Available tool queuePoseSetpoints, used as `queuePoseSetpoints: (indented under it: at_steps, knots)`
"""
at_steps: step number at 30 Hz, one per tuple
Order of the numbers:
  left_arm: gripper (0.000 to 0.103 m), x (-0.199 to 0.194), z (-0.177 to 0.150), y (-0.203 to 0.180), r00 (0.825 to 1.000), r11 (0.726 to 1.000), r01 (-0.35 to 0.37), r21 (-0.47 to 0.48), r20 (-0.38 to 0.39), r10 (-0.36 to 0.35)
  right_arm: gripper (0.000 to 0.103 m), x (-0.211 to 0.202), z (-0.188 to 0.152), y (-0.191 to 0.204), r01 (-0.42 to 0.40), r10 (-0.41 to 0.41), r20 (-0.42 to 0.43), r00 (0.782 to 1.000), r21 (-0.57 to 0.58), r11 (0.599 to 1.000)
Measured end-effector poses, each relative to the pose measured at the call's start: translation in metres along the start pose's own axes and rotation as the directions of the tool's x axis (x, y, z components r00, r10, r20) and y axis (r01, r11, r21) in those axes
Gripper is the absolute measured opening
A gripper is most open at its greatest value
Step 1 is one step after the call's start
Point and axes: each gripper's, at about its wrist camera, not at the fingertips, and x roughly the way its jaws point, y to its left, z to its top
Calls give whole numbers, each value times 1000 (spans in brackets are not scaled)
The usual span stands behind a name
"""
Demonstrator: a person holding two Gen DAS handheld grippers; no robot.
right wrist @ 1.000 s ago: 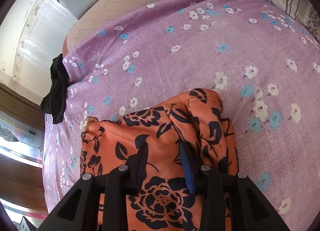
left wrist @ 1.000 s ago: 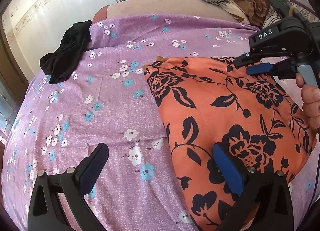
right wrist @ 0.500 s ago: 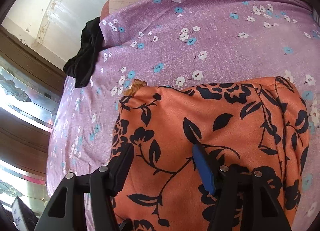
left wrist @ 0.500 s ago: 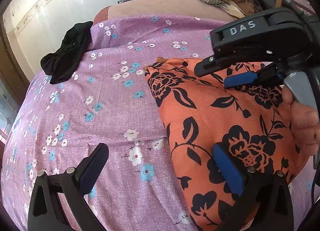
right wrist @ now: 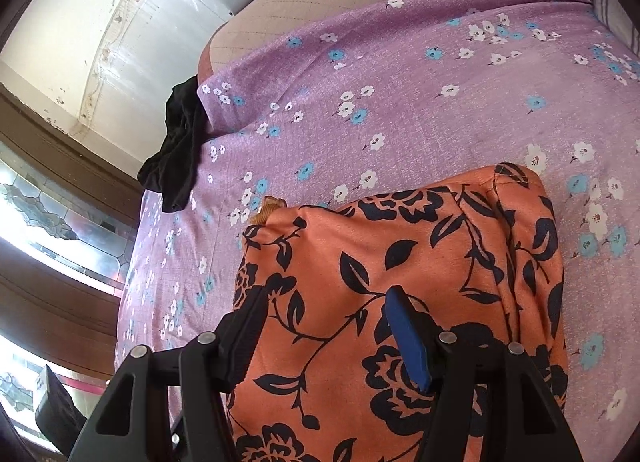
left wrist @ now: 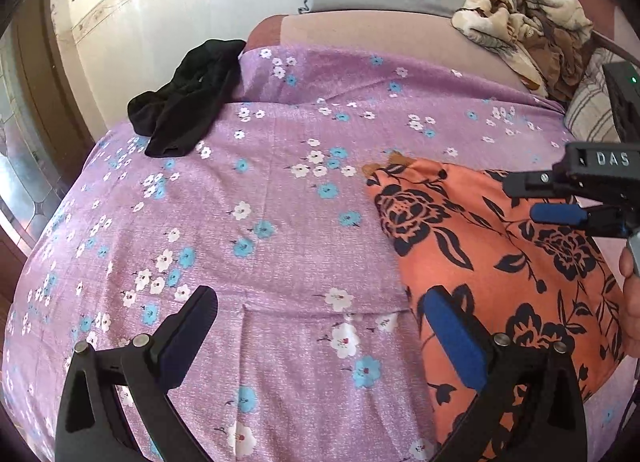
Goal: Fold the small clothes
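We find the orange floral garment (left wrist: 500, 262) lying folded into a compact rectangle on the purple flowered bedsheet (left wrist: 260, 222), toward the right side of the bed in the left wrist view. In the right wrist view the same garment (right wrist: 400, 254) fills the lower centre, with a doubled fold running along its right edge and a small tan scrap of fabric poking out at its far left corner.

The left gripper (left wrist: 320, 338) stands spread wide and grasps nothing; its left finger is over bare sheet, its blue-padded right finger over the near left edge of the garment. Whether either finger touches the cloth we cannot tell.

The right gripper (right wrist: 324, 326) is also parted, with nothing between its pads, poised over the near part of the garment. From the left wrist view it (left wrist: 560, 202) enters at the right edge, above the cloth, with part of the person's hand (left wrist: 632, 302) below it.

A black garment (left wrist: 188, 98) lies crumpled at the far left corner of the sheet, well apart from the orange one. A patterned blanket (left wrist: 520, 18) is bunched at the far right.
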Motion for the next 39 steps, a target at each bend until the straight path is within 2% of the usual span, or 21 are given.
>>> queuePoseSetpoints:
  at_steps: [9, 16, 30, 39]
  knots:
    - [103, -11, 15, 51, 993, 987, -80, -140, 70, 90, 65, 8, -8, 9, 11, -12, -25, 1000, -53, 999]
    - [103, -13, 17, 69, 989, 977, -104, -188, 84, 122, 65, 7, -10, 13, 15, -16, -20, 1000, -77, 997]
    - [103, -14, 17, 71, 986, 976, -121, -181, 93, 140, 65, 2, -12, 12, 15, -15, -9, 1000, -93, 996]
    - [103, -9, 15, 64, 987, 980, -123, -158, 83, 138, 65, -11, -4, -2, 10, -8, 36, 999, -56, 998]
